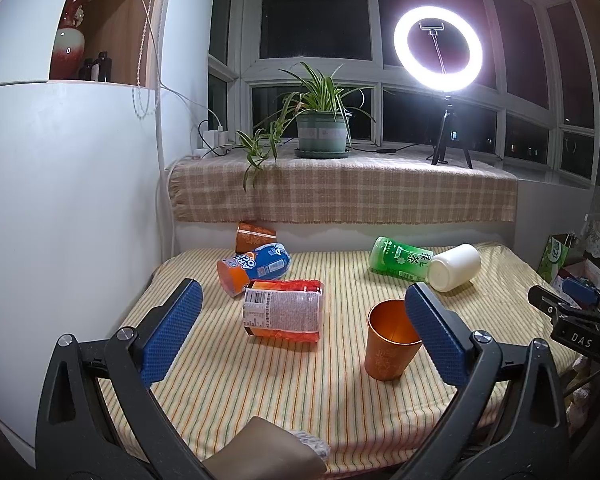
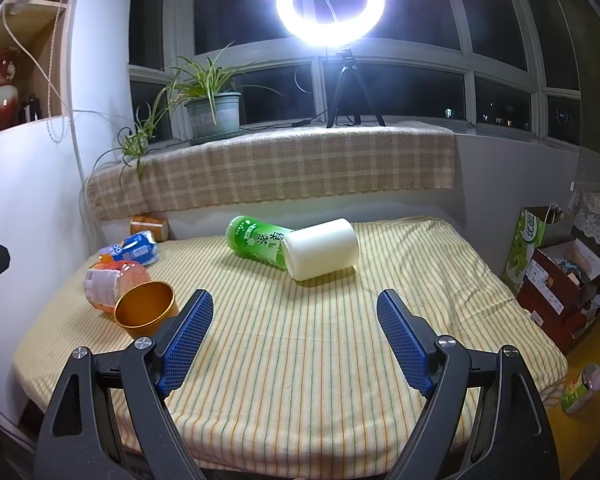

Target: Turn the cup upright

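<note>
Just ahead of the left gripper [image 1: 304, 328], by its right-hand finger: one copper-coloured metal cup [image 1: 390, 346], standing upright, mouth up, base on the striped cloth of the counter [image 1: 280, 392]. In the left wrist view the right-hand pad overlaps the cup's rim; whether it touches cannot be told. Left gripper spread wide, holding nothing.

Right gripper [image 2: 294, 336]: likewise wide apart and empty, hovering over bare cloth. From it the same cup [image 2: 146, 310] stands just off its left finger, upright, interior showing.

Further forward of the right gripper: a white cup [image 2: 320, 250] lying on its side, its end butted against a green tea bottle [image 2: 256, 242], also lying flat.

Ahead of the left gripper, between its fingers: an orange snack canister [image 1: 284, 316] on its side; beyond it a blue-and-orange bottle [image 1: 254, 268], flat; beyond that a brown cup [image 1: 254, 236] leaning at the back edge of the counter.

Status, judged — the copper cup appears already righted and released, so that part looks done. The white cup and the brown cup are not upright; if either counts, that work remains.
</note>
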Tool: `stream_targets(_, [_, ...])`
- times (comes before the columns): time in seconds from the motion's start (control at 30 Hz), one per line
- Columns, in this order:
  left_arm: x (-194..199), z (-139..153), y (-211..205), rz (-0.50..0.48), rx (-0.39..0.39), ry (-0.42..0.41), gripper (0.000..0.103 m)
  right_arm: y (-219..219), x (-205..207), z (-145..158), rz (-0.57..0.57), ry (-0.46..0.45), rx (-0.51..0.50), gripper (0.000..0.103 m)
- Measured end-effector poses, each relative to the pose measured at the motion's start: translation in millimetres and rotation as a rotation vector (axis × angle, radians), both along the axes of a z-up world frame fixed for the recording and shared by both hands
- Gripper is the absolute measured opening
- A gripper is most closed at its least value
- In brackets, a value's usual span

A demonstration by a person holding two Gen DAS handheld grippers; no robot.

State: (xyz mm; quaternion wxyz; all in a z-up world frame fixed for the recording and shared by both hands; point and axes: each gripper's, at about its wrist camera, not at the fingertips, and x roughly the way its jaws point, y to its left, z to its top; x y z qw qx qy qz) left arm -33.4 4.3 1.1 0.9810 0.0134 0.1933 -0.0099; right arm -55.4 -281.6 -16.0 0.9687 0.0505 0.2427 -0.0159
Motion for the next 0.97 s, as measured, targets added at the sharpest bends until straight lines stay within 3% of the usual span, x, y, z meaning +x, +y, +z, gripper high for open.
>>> stream_targets(0.97, [2.8,-0.1,-2.0,0.013,0.018,0.004,0.103,1.0,2.7,-7.3,0.004,0.021,-0.010,0.084])
